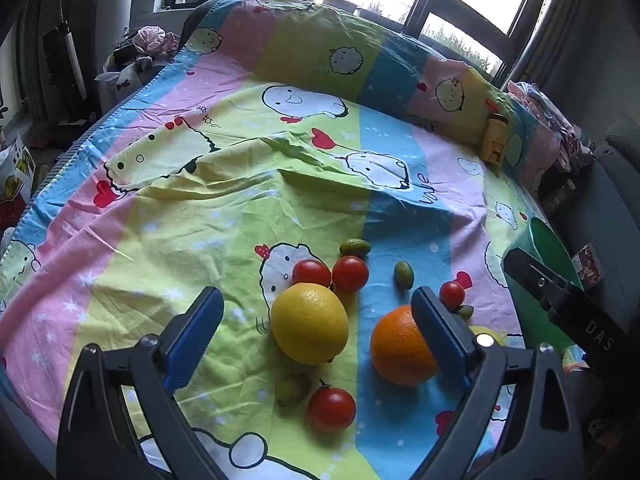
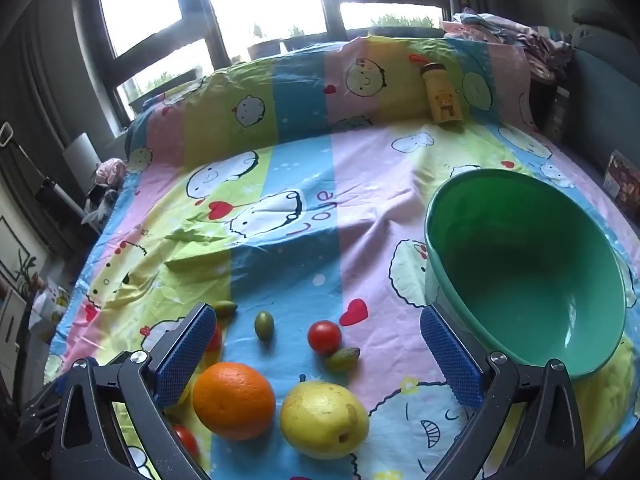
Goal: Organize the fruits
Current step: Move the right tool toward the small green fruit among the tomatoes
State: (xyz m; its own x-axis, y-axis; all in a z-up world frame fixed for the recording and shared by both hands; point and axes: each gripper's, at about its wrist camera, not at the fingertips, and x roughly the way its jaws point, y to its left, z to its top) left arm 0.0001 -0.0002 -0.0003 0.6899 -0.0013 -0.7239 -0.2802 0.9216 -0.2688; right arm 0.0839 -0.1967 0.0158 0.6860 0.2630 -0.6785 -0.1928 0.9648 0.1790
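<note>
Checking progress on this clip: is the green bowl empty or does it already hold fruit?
Empty. The right wrist view shows the green bowl's bare inside; the orange lies on the sheet.

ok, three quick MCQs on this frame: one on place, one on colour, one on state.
1. Where does the bowl sit relative to the fruit?
A. to their right
B. to their left
C. on top of them

2. What colour is the bowl?
A. red
B. green
C. white

3. What is in the right tool?
A. the orange
B. a tomato
C. nothing, it is open

Key: 1 A, the right wrist view shows the bowl right of the fruit; 2 B, its wall and inside are green; 3 C, the fingers are spread wide with the fruit lying loose on the sheet.
</note>
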